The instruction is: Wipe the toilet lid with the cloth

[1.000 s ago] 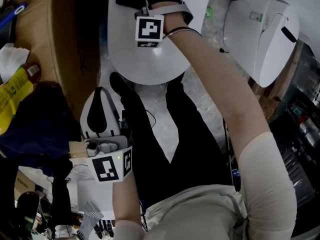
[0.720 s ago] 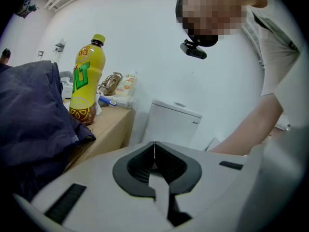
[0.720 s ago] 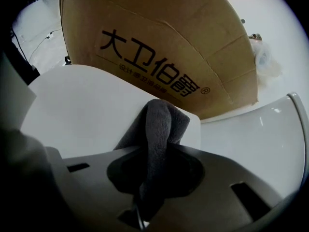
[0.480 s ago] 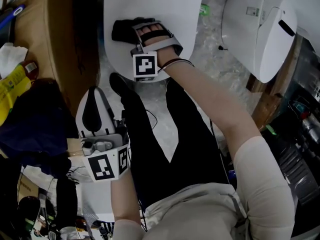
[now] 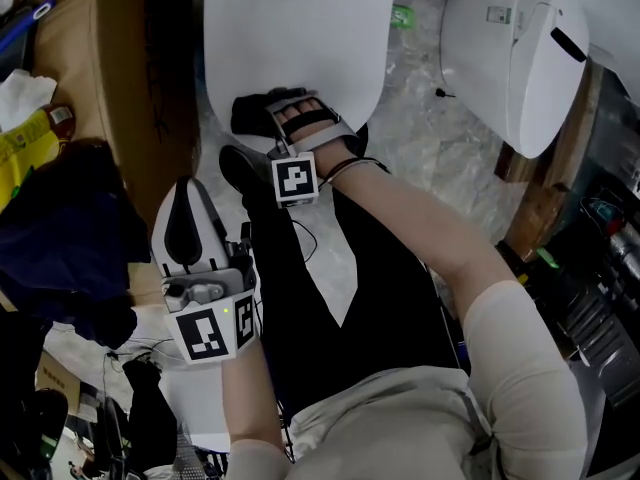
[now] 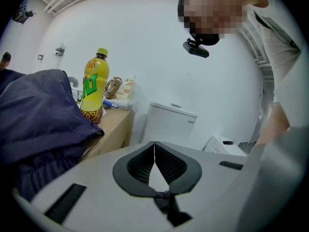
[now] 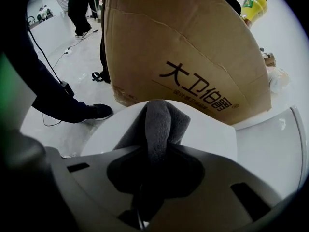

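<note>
The white toilet lid [image 5: 300, 38] lies closed at the top of the head view. My right gripper [image 5: 258, 114] rests near the lid's front edge, shut on a dark grey cloth [image 5: 250, 116]. In the right gripper view the cloth [image 7: 161, 122] stands bunched between the jaws and lies on the lid [image 7: 212, 137]. My left gripper [image 5: 192, 190] hangs off to the lower left, away from the lid. Its fingertips [image 6: 154, 149] meet with nothing between them.
A brown cardboard box [image 5: 120, 78] stands left of the toilet, printed side in the right gripper view [image 7: 193, 57]. A yellow bottle [image 6: 94, 86] and a blue garment [image 6: 38, 115] are on it. A second white toilet [image 5: 510, 58] is at right. The person's legs [image 5: 330, 258] stand in front.
My right gripper has dragged the cloth down the lid from its far part to its front edge. The left gripper has stayed in place.
</note>
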Demonstrator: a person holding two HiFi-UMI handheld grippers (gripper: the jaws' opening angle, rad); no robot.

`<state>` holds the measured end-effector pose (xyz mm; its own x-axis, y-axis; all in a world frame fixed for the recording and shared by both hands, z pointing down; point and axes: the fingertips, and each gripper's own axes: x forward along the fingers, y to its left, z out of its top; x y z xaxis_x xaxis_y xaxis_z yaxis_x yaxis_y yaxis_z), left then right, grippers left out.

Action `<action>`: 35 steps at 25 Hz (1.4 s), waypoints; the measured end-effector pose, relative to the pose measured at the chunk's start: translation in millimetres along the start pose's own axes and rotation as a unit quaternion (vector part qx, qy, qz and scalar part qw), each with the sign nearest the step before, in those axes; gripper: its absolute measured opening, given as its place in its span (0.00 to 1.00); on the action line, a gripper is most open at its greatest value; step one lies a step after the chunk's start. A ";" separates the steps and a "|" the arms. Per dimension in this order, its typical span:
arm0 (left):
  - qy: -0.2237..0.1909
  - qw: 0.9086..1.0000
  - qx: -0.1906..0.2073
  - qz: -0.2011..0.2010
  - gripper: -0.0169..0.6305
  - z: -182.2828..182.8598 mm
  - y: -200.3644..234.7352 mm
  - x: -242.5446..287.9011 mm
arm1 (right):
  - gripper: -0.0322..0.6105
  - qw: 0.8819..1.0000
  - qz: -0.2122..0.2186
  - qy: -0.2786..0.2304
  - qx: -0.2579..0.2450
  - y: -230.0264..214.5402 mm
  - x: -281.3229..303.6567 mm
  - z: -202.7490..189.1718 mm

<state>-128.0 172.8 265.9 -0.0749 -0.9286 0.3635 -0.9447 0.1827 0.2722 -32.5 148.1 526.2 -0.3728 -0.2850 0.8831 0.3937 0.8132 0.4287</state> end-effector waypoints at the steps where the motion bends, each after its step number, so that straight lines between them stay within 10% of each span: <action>1: 0.000 1.000 0.000 0.000 0.05 -1.4 0.1 -1.8 | 0.15 1.000 0.008 -0.001 0.004 8.2 -2.6 1.4; 10: -0.001 1.000 -0.004 -0.001 0.05 -9.3 -0.4 -14.9 | 0.15 0.998 0.055 0.015 0.010 47.9 -15.0 2.9; 19: 0.009 1.000 0.009 -0.007 0.05 -15.1 -2.6 -21.1 | 0.15 0.974 0.199 0.012 0.105 35.3 -21.0 1.9; 28: 0.015 1.000 0.017 -0.018 0.05 -12.7 -4.9 -7.9 | 0.15 0.986 0.082 0.014 0.146 -119.8 11.2 -14.8; 35: 0.016 1.000 0.016 -0.014 0.05 -1.2 7.9 7.3 | 0.15 0.997 -0.046 0.042 0.039 -229.3 34.8 -17.6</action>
<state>-135.6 167.8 271.8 -0.0378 -0.9223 0.3846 -0.9560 0.1454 0.2548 -121.0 -57.3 461.9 -0.3321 -0.3995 0.8545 0.2931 0.8173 0.4961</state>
